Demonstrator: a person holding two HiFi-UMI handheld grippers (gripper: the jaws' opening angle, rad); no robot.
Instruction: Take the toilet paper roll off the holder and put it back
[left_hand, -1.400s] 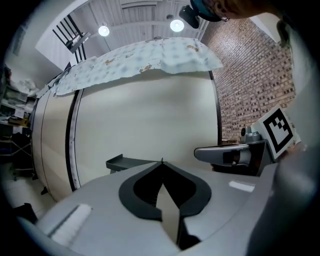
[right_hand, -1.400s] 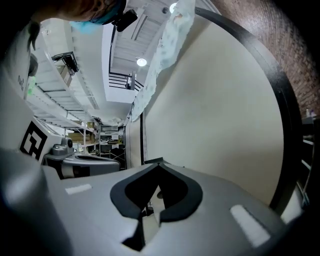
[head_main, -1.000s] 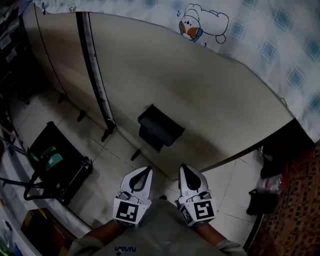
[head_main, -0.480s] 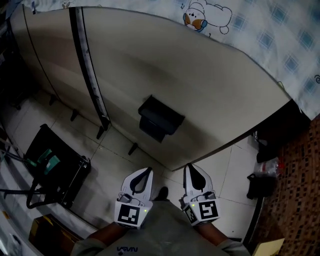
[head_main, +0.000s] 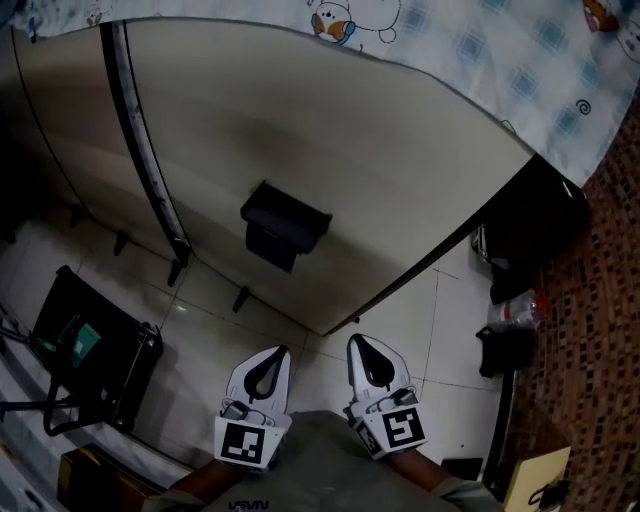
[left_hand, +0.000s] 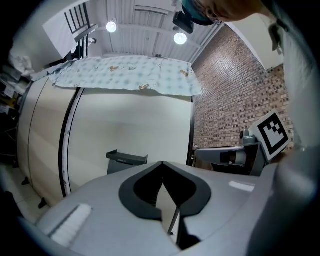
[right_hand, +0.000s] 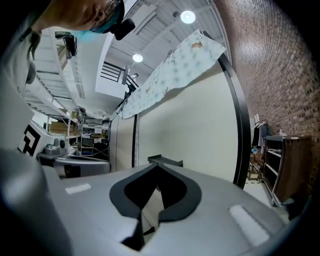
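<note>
You hold both claws level and side by side above a pale tiled floor (head_main: 440, 330). Your left claw (head_main: 277, 353) is clenched, jaws together with nothing between them. Your right claw (head_main: 357, 343) is clenched and empty too. Ahead, well apart from both, a black toilet paper holder (head_main: 283, 225) is fixed to a beige partition wall (head_main: 400, 190). The roll itself cannot be made out. A blue-checked cloth (head_main: 480, 50) hangs over the wall's top edge.
</note>
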